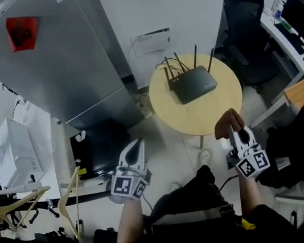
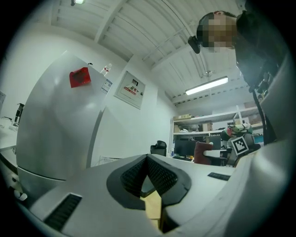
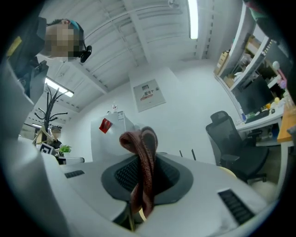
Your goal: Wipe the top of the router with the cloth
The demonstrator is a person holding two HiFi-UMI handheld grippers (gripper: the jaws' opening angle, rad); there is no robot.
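The right gripper has its jaws clamped on a folded reddish-brown cloth, which protrudes past the tips. The left gripper has its jaws closed together on nothing. The black router sits on the round yellow table, beyond both grippers and well apart from the cloth.

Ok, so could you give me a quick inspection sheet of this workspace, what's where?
Surface: round pale table, bare apart from the router.
Job's things: black router with antennas sits on the table's far half; reddish cloth is in the right gripper, not yet on the router.
Clutter: nothing seen on the table.
Grippers: left gripper shut, empty; right gripper shut on the cloth.
Cables: dark cables run off behind the router.
Surroundings: tall grey cabinet, black office chair, wooden hangers at left.
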